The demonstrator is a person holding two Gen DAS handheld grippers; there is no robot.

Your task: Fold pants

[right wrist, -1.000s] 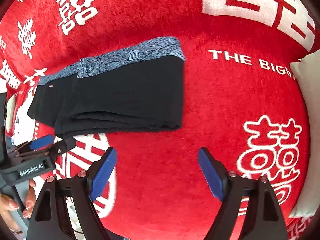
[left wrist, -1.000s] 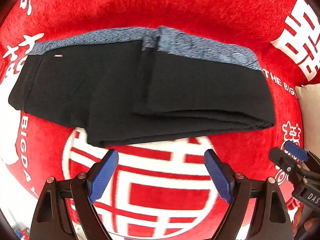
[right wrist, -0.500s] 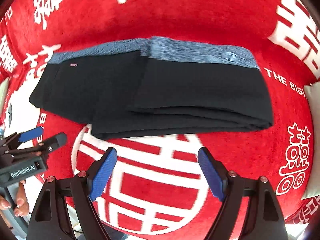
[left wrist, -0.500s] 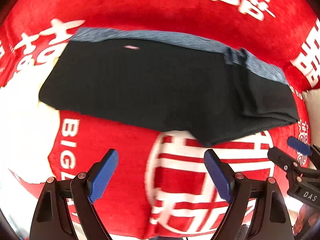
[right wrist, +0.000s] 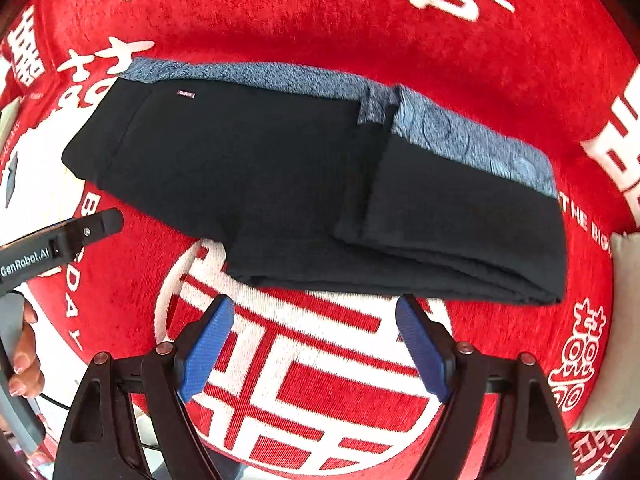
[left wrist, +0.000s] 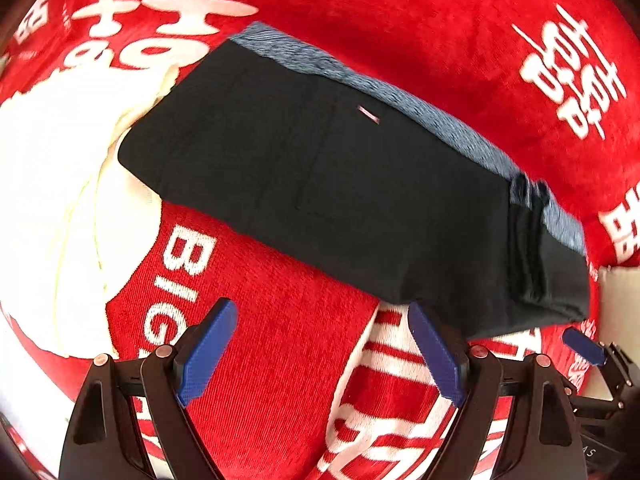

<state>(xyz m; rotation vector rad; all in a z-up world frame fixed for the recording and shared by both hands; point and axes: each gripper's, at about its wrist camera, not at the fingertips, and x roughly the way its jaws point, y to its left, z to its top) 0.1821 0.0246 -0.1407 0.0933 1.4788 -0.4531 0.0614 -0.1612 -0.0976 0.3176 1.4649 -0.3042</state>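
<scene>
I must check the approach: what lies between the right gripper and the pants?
Only bare red cloth with white print lies between the right gripper and the pants. The right wrist view shows it.

Red cloth [right wrist: 304, 32] with white characters, folded black pants [right wrist: 304, 184] lying on it

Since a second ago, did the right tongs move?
Yes. The right tongs slid sideways toward the left tongs' side: they were over plain red blanket beside the pants, and now hang over the white circle pattern near the pants' front edge.
</scene>
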